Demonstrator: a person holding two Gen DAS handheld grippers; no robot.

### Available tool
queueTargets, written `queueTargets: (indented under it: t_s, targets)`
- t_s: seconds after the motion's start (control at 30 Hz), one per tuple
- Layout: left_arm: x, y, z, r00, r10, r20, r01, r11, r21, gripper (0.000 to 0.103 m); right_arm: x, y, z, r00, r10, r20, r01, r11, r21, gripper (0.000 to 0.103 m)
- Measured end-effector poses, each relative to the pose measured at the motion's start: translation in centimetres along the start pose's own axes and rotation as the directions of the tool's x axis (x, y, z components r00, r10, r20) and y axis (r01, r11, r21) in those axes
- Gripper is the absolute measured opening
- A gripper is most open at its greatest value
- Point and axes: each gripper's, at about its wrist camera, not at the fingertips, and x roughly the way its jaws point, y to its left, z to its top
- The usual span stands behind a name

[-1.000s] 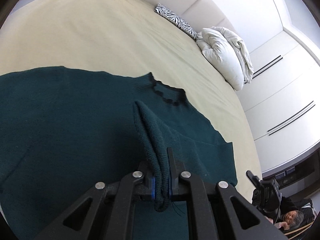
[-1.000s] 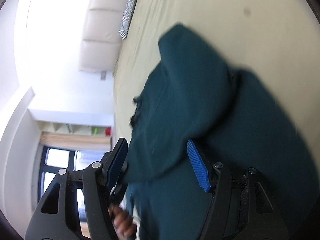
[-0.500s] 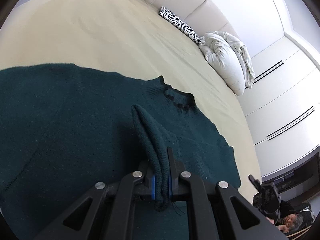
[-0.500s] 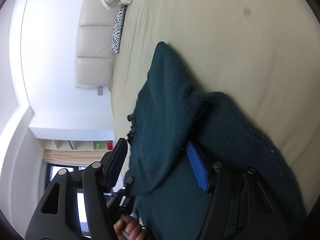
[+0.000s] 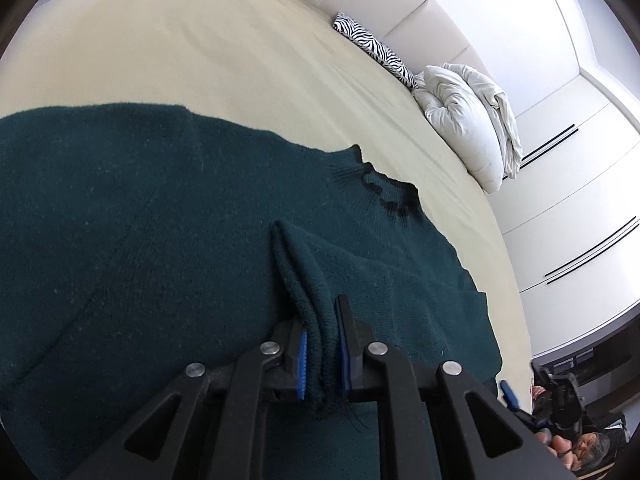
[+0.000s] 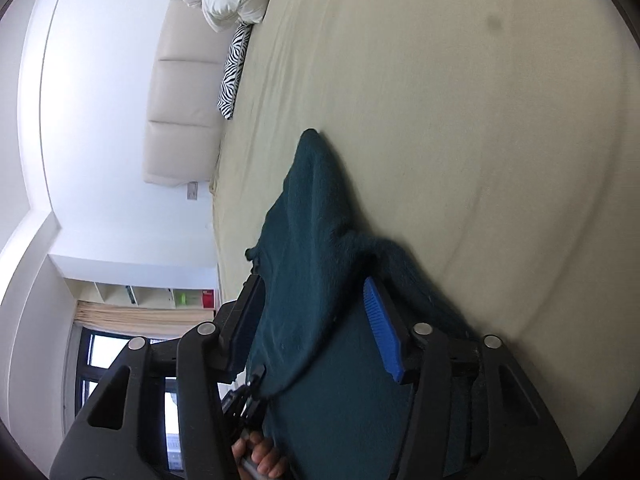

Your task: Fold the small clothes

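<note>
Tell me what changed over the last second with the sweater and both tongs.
The left tongs carried the pinched sleeve cuff lower over the green sweater, and their jaws have just eased slightly around it. The right tongs have been closing over a sweater fold without pressing it. The pillow stayed put.

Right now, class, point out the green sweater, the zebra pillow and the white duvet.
green sweater [image 5: 160, 240], left wrist view, flat body panel.
zebra pillow [image 5: 376, 48], left wrist view, striped top face.
white duvet [image 5: 460, 120], left wrist view, bunched middle.
</note>
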Motion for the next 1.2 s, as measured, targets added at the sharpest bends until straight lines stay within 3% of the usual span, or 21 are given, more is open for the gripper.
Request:
queueTargets:
  t_s: [0.07,0.23,0.37,0.5,0.57,0.63,0.77,0.9,1.0,1.03,1.07,1.13,1.2]
  targets:
    - [0.2,0.1,0.3,1.0,0.001,0.003,-0.001,1.0,0.001,0.014,-1.1,1.7,0.5,1.0,0.007,-0.002,-0.007,0.998,-0.058,0.052]
    - [0.4,-0.7,0.8,1.0,0.027,0.007,-0.028,0.999,0.047,0.014,1.2,5.6,3.0,0.997,0.006,-0.081,-0.019,0.987,-0.161,0.052]
    - [0.9,0.2,0.2,0.999,0.04,0.007,-0.041,0.997,0.064,0.014,5.7,6.1,6.3,0.988,-0.002,-0.156,-0.021,0.99,-0.14,0.053]
    - [1.2,0.5,-0.4,0.999,0.038,0.037,-0.041,0.995,0.089,0.014,9.5,4.4,8.2,0.973,-0.066,-0.221,0.038,0.991,-0.127,0.053]
    - [1.2,0.4,-0.6,0.998,0.044,0.048,-0.049,0.993,0.108,0.014,10.0,2.8,7.8,0.965,-0.076,-0.253,0.049,0.993,-0.111,0.052]
    - [1.3,0.9,-0.5,0.999,0.015,0.043,-0.018,0.996,0.086,0.014,8.8,2.3,7.0,0.967,-0.041,-0.25,0.005,0.99,-0.142,0.052]
    - [1.4,1.5,-0.4,0.999,-0.014,0.039,0.012,0.998,0.061,0.014,4.8,2.1,5.2,0.971,-0.052,-0.235,0.016,0.988,-0.151,0.053]
    - [1.4,1.4,-0.6,0.999,-0.008,0.047,0.004,0.998,0.068,0.014,2.3,4.4,3.4,0.969,0.033,-0.244,-0.087,0.973,-0.212,0.056]
    - [1.5,1.2,-0.6,0.999,-0.005,0.046,0.002,0.998,0.066,0.014,4.5,3.3,2.0,0.959,-0.076,-0.273,-0.005,0.959,-0.282,0.07]
    - [1.4,1.0,-0.6,0.999,0.001,0.043,-0.004,0.998,0.068,0.014,5.4,2.0,1.7,0.949,-0.127,-0.289,0.037,0.954,-0.298,0.064]
    - [1.1,0.8,-0.5,0.999,0.003,0.035,-0.006,0.998,0.068,0.015,5.2,1.7,1.4,0.955,-0.146,-0.259,0.056,0.943,-0.327,0.057]
    - [-0.5,0.4,-0.5,0.999,0.023,0.036,-0.024,0.998,0.051,0.027,3.7,2.7,0.9,0.96,-0.152,-0.235,0.073,0.947,-0.312,0.056]
    - [-4.2,0.3,-1.0,0.994,0.004,0.112,-0.007,1.0,0.025,0.067,1.8,4.6,-0.3,0.974,-0.101,-0.204,0.036,0.953,-0.302,0.057]
